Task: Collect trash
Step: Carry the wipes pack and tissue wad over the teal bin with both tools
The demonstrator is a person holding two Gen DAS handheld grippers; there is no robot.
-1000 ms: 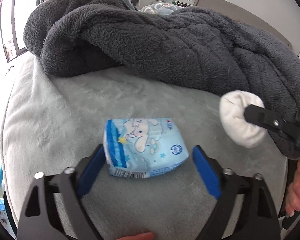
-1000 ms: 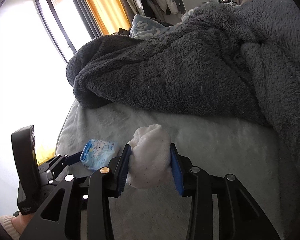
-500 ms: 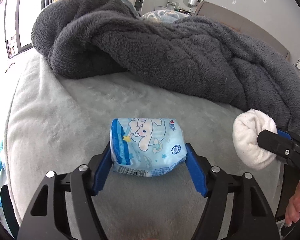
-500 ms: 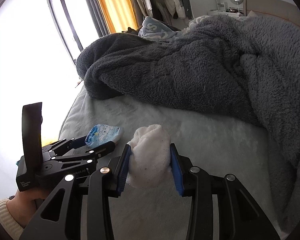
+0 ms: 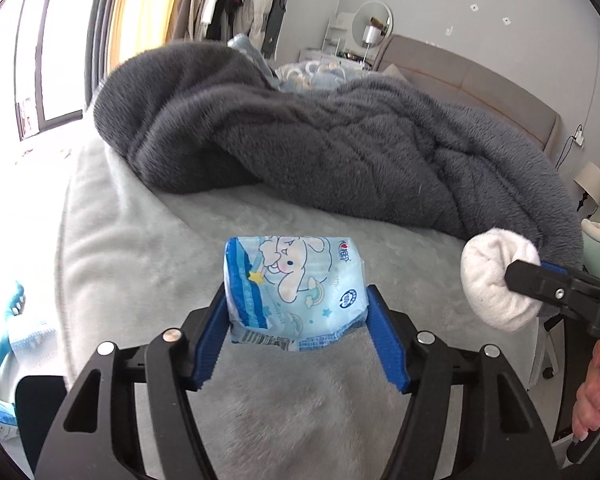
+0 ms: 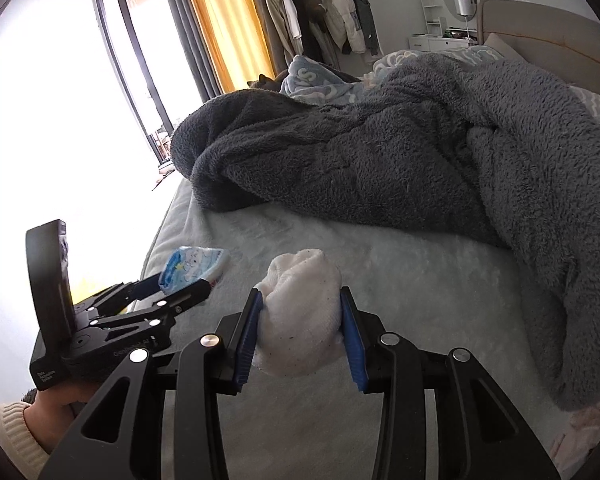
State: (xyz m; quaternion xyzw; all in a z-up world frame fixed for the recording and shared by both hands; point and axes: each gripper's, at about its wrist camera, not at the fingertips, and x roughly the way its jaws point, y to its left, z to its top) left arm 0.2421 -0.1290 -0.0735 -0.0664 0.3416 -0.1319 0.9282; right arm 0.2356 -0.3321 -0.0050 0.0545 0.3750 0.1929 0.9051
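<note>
My left gripper [image 5: 296,320] is shut on a light blue tissue pack [image 5: 294,284] with a cartoon rabbit, held a little above the pale grey bed cover [image 5: 140,260]. The pack also shows in the right wrist view [image 6: 192,266], between the left gripper's fingers [image 6: 172,292]. My right gripper [image 6: 302,336] is shut on a white balled sock [image 6: 300,320], also lifted off the bed. The sock shows at the right of the left wrist view [image 5: 496,276], to the right of the tissue pack.
A thick dark grey fleece blanket [image 5: 340,148] is heaped across the bed behind both grippers [image 6: 420,160]. The bed's left edge [image 5: 66,280] drops to blue items on the floor [image 5: 4,340]. A padded headboard [image 5: 460,80] and window [image 6: 100,100] lie beyond.
The left gripper closed on the tissue pack and lifted it off the bed cover. The right gripper kept its hold on the sock and rose slightly.
</note>
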